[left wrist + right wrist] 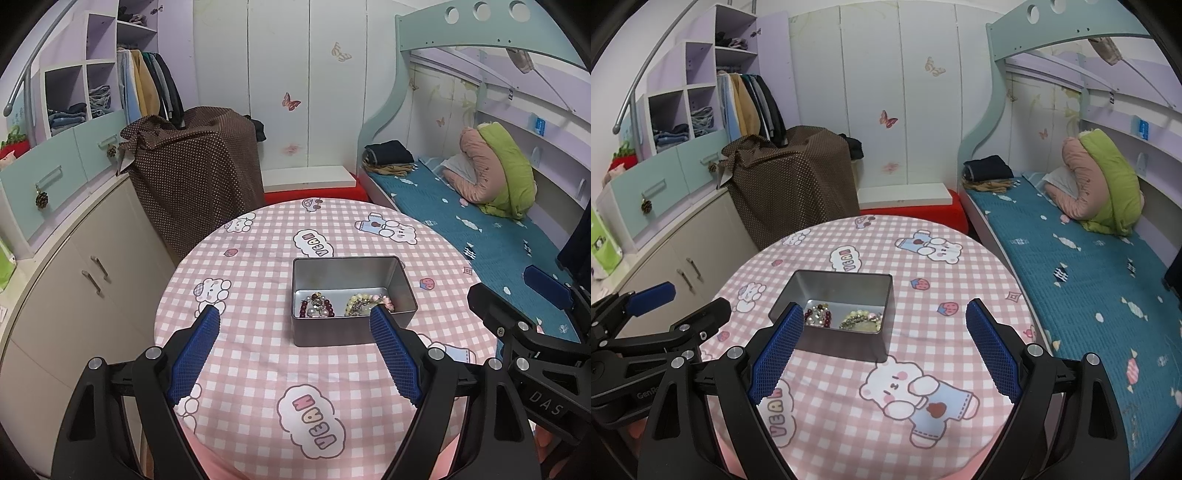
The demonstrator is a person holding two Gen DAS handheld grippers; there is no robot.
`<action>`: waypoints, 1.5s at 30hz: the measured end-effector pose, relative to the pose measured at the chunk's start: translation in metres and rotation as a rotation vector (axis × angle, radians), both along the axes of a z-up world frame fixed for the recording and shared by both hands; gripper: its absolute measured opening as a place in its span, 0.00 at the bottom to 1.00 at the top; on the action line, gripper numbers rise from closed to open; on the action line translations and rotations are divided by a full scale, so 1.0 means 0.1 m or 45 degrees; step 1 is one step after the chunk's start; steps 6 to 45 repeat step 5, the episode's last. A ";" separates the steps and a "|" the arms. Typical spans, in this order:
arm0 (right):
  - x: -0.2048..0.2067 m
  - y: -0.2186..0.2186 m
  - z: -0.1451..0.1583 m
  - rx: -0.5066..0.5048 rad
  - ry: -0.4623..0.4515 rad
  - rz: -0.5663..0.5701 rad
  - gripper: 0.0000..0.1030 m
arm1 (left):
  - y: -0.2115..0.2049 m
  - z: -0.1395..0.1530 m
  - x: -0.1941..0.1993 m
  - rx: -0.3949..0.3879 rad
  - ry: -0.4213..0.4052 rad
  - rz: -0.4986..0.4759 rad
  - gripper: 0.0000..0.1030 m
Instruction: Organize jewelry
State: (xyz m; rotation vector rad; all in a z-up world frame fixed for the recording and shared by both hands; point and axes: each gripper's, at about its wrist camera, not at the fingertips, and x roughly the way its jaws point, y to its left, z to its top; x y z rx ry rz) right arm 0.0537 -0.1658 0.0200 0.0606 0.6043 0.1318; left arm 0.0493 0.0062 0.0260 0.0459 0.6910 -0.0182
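A round table (258,369) covered with a pink-and-white checked cloth printed with cartoon bears stands in a small bedroom. Near its middle sits an open rectangular silver metal tin (351,332), and all the jewelry visible lies inside it, on the tin's floor: a dark red bead bracelet tangled with silvery pearls (317,308) in the left part, and a pale yellow bead bracelet with a gold chain and pink pieces (364,302) in the right part. The two heaps lie close together; whether they touch cannot be told.

The left gripper (295,321) hangs over the near half of the table with its blue ribbed fingers (195,354) spread wide and nothing between them. Its right finger overlaps the tin's near right corner in the left wrist view; contact cannot be judged. The right gripper (882,321) is held just to the right of the left one, also above the near half of the table, its blue fingers (991,352) equally wide apart and empty. In its own view its left finger crosses the tin's near left corner, while the right finger stands over bare cloth.

Beyond the table, a brown dotted cloth (195,177) drapes over some piece of furniture on the far left. To the right runs a bed with a teal patterned sheet (480,236), with a folded pink and green quilt (495,170) at its far end.
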 end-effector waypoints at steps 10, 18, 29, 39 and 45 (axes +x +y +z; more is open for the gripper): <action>0.00 0.01 0.00 -0.002 0.002 0.001 0.84 | 0.00 0.00 0.01 -0.002 0.006 0.005 0.78; 0.00 0.01 0.00 -0.002 0.002 0.001 0.84 | 0.00 0.00 0.01 -0.002 0.006 0.005 0.78; 0.00 0.01 0.00 -0.002 0.002 0.001 0.84 | 0.00 0.00 0.01 -0.002 0.006 0.005 0.78; 0.00 0.01 0.00 -0.002 0.002 0.001 0.84 | 0.00 0.00 0.01 -0.002 0.006 0.005 0.78; 0.00 0.01 0.00 -0.002 0.002 0.001 0.84 | 0.00 0.00 0.01 -0.002 0.006 0.005 0.78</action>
